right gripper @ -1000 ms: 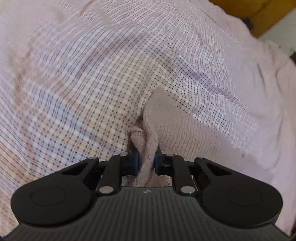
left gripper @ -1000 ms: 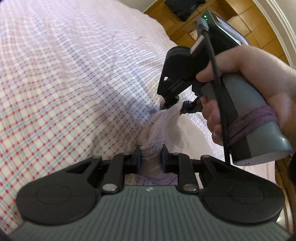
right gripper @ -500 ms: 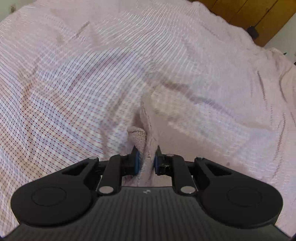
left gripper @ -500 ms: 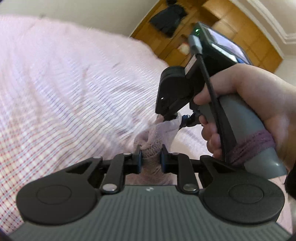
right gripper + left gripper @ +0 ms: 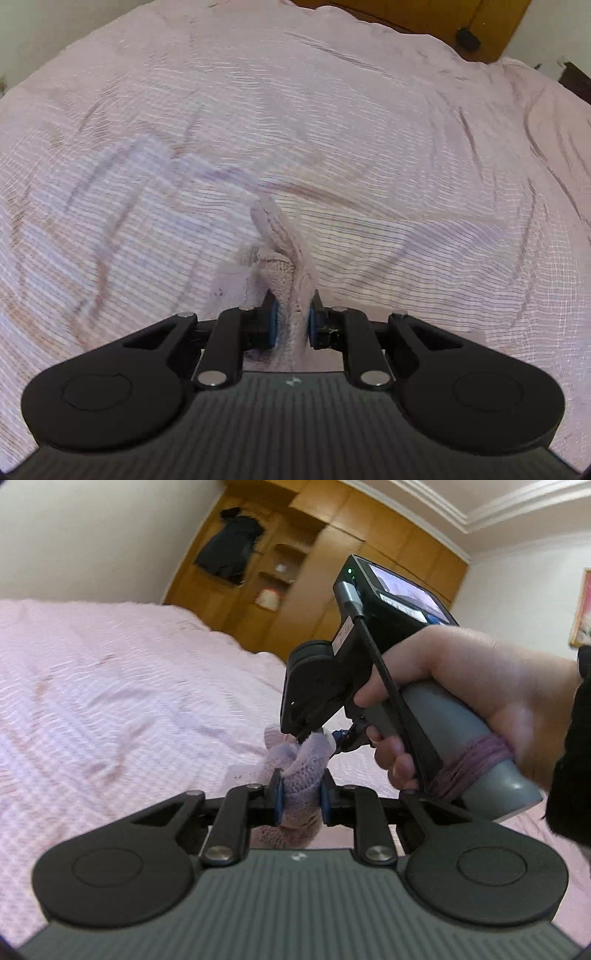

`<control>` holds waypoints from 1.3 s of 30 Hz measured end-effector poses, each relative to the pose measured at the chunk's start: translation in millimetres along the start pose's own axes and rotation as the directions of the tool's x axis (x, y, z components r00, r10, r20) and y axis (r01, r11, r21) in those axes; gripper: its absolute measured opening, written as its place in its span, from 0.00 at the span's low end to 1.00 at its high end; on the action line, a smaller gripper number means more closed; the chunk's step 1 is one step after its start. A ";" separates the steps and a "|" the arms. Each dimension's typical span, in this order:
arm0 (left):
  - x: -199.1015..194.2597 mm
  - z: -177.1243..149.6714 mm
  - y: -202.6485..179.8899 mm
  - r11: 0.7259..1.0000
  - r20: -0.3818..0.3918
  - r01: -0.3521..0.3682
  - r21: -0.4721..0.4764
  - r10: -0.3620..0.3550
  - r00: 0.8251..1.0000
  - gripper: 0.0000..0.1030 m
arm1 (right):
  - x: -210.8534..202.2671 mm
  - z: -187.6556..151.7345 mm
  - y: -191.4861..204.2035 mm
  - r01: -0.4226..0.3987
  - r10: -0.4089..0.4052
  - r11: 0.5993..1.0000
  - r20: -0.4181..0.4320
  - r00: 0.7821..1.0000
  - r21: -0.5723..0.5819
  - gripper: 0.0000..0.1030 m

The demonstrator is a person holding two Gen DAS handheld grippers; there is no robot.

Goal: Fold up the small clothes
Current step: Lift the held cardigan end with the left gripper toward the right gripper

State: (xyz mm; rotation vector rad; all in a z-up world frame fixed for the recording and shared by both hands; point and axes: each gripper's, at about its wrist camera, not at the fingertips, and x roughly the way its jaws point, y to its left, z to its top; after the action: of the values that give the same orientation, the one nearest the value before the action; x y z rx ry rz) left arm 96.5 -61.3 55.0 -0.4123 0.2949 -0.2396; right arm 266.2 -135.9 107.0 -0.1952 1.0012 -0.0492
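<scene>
A small pale pink knitted garment (image 5: 300, 775) hangs bunched between both grippers, lifted above the bed. My left gripper (image 5: 299, 799) is shut on one end of it. My right gripper (image 5: 291, 321) is shut on the other end of the garment (image 5: 286, 258). In the left wrist view the right gripper (image 5: 317, 736) shows just beyond mine, held by a hand, its tips pinching the same cloth. The rest of the garment is hidden below the grippers.
A pink checked bedspread (image 5: 369, 147) with creases covers the bed (image 5: 110, 701) below. A wooden wardrobe (image 5: 332, 572) with a dark garment (image 5: 229, 550) hanging on it stands behind the bed, by white walls.
Both grippers have risen with the garment, lifting it off the bedspread. The left wrist view has tilted up so the wardrobe and walls now show. Both stay shut.
</scene>
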 end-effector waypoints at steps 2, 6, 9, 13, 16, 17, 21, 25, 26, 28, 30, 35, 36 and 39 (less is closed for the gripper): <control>2.5 -7.8 -11.5 0.998 -0.002 0.009 0.063 -0.009 1.000 0.20 | 0.0 -7.4 -21.0 -0.014 0.014 1.000 -0.012 1.000 0.028 0.16; 4.7 -13.7 -30.9 0.987 -0.022 0.035 0.155 -0.032 0.999 0.20 | -5.6 -13.0 -47.6 -0.054 0.054 0.998 0.000 0.999 0.034 0.16; 11.1 -17.5 -45.5 0.980 -0.067 0.037 0.197 -0.024 0.997 0.20 | -14.0 -17.9 -58.7 -0.064 0.064 0.998 0.006 0.998 0.012 0.16; 21.7 -21.4 -70.6 0.954 -0.094 0.024 0.298 0.005 0.996 0.20 | -13.4 -26.5 -72.1 -0.058 0.059 0.998 0.004 0.998 -0.035 0.16; 28.1 -27.8 -80.7 0.941 -0.123 0.024 0.339 0.019 0.992 0.20 | -13.9 -31.5 -89.1 -0.077 0.077 0.996 -0.001 0.997 -0.038 0.16; 30.3 -30.5 -84.2 0.935 -0.136 0.026 0.353 0.024 0.990 0.20 | -14.3 -33.8 -95.2 -0.087 0.087 0.995 -0.002 0.996 -0.040 0.16; 37.1 -38.1 -99.5 0.900 -0.152 0.043 0.434 0.026 0.988 0.20 | -13.7 -43.8 -121.9 -0.113 0.114 0.993 0.007 0.993 -0.037 0.16; 41.8 -44.0 -115.4 0.876 -0.145 0.061 0.478 0.010 0.989 0.20 | -4.9 -53.0 -159.9 -0.158 0.157 0.986 0.016 0.987 0.046 0.17; 44.0 -47.4 -120.4 0.867 -0.146 0.069 0.493 0.004 0.989 0.20 | -2.4 -56.2 -168.5 -0.168 0.167 0.984 0.019 0.986 0.067 0.17; 48.7 -56.8 -131.1 0.851 -0.146 0.086 0.519 -0.011 0.989 0.20 | 3.7 -64.4 -187.8 -0.193 0.191 0.976 0.029 0.981 0.099 0.17; 54.3 -66.3 -139.1 0.841 -0.162 0.113 0.528 -0.031 0.986 0.20 | 10.9 -72.7 -206.1 -0.209 0.206 0.969 0.033 0.978 0.130 0.17; 62.1 -90.3 -154.6 0.798 -0.218 0.197 0.569 -0.085 0.972 0.20 | 31.4 -100.6 -253.5 -0.252 0.250 0.924 0.043 0.967 0.287 0.17; 63.0 -94.2 -158.2 0.791 -0.229 0.206 0.576 -0.085 0.970 0.20 | 35.1 -107.9 -259.0 -0.259 0.256 0.918 0.051 0.965 0.302 0.17; 60.5 -112.6 -168.6 0.772 -0.256 0.221 0.596 -0.077 0.963 0.20 | 45.0 -131.8 -274.3 -0.294 0.280 0.887 0.089 0.956 0.357 0.17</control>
State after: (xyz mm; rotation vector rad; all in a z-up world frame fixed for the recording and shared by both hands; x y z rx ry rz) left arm 87.5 -268.6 14.2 0.2582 0.3796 -0.5245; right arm 193.0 -429.5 51.5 0.2975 0.9585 0.0381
